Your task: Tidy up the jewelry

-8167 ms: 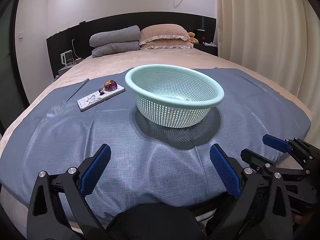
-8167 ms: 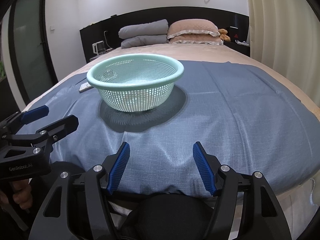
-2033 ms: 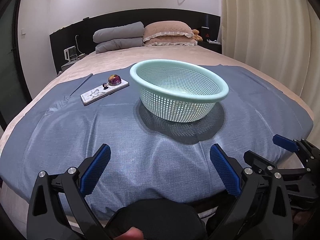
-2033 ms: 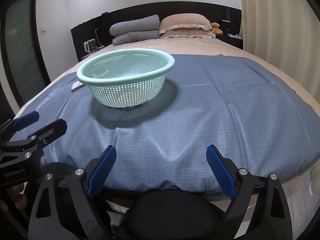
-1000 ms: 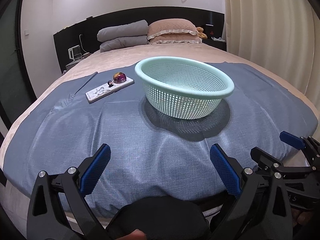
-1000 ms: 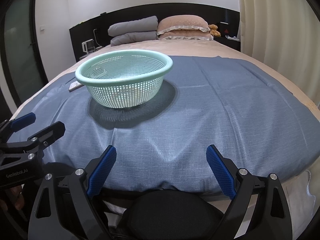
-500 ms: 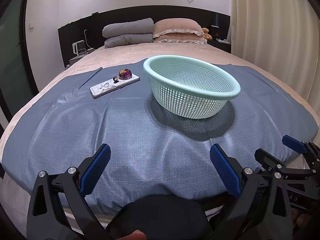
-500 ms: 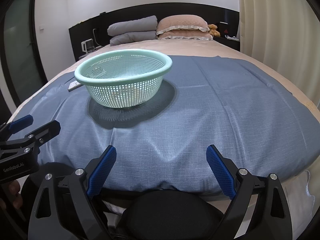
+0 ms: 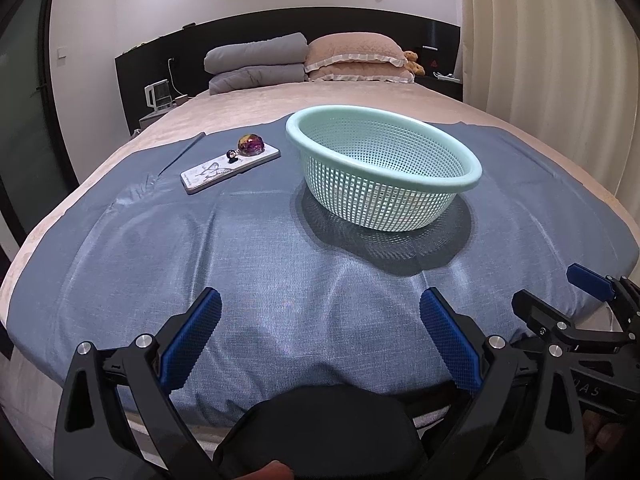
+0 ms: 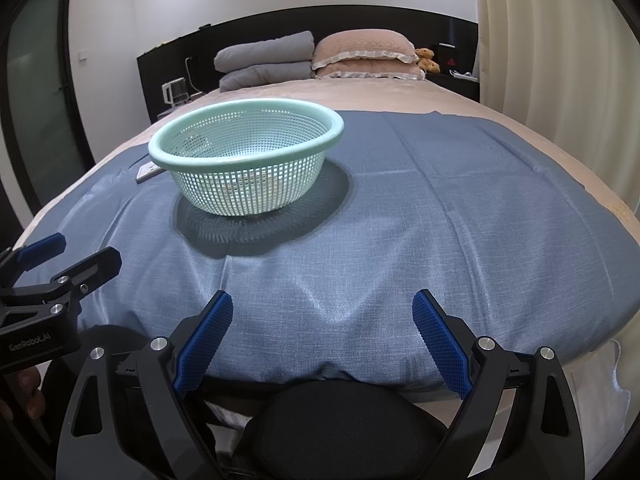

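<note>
Basket (image 10: 246,156) hides most of the tray (image 10: 147,172) behind it

My left gripper (image 9: 320,336): black frame, blue cross-hatched pads, silver screws. My right gripper (image 10: 322,334): same scheme. Basket (image 9: 384,168): mint green plastic w/ square-hole mesh pattern. Cloth (image 9: 260,248): slate blue, fine weave. Card (image 9: 230,166): white w/ dark butterfly-type print. Bead (image 9: 251,145): purple/gold, glossy. Bedspread (image 9: 320,100): beige. Pillows (image 9: 354,58): pink w/ pale frill. Blankets (image 9: 256,64): grey. Headboard (image 9: 160,48): black.
</note>
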`<state>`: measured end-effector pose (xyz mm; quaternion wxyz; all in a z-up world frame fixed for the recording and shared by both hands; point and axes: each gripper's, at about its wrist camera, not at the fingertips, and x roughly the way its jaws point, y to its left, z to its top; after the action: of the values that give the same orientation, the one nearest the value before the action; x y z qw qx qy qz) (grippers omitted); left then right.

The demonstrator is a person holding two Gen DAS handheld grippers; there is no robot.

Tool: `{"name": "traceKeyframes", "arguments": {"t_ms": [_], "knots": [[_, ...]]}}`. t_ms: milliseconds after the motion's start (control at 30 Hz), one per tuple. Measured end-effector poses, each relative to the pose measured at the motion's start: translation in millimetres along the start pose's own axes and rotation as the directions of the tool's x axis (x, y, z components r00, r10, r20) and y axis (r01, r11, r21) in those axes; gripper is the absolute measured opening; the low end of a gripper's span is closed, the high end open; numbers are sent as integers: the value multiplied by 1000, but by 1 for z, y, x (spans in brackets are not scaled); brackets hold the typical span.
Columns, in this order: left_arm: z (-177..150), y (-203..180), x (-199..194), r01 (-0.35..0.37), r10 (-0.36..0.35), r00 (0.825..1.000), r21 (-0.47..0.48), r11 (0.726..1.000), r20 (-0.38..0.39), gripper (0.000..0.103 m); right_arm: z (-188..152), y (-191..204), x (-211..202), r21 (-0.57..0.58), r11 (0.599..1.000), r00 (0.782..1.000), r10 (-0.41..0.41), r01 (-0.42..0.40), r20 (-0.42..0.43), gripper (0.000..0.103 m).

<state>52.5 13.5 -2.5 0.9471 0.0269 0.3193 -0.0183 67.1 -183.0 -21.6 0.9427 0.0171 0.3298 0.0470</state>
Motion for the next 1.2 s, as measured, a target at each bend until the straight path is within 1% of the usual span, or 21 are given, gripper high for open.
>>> {"name": "traceKeyframes", "arguments": {"t_ms": [133, 467, 600, 733, 1033, 1100, 1200], "knots": [[-1, 1, 3, -2, 2, 1000, -3, 1000, -21, 97, 0, 1, 0, 2, 1000, 1000, -6, 6, 0, 87], [-1, 3, 3, 5, -5, 1000, -14, 1000, -21, 97, 0, 2, 2, -5, 1000, 1000, -9, 9, -6, 87], [-2, 10, -1, -35, 35, 999, -58, 998, -1, 97, 0, 2, 2, -4, 1000, 1000, -8, 8, -6, 87], [-2, 14, -5, -21, 23, 999, -79, 997, 24, 97, 0, 3, 1, -3, 1000, 1000, -6, 6, -5, 87], [-2, 10, -11, -50, 53, 997, -57, 997, 53, 97, -1, 3, 2, -2, 1000, 1000, -2, 2, -4, 87], [-2, 10, -12, -35, 38, 997, -55, 998, 60, 97, -1, 3, 2, -2, 1000, 1000, -3, 3, -5, 87], [-2, 7, -14, -44, 47, 996, -38, 998, 74, 97, -1, 3, 2, -3, 1000, 1000, -3, 3, -5, 87]]}}
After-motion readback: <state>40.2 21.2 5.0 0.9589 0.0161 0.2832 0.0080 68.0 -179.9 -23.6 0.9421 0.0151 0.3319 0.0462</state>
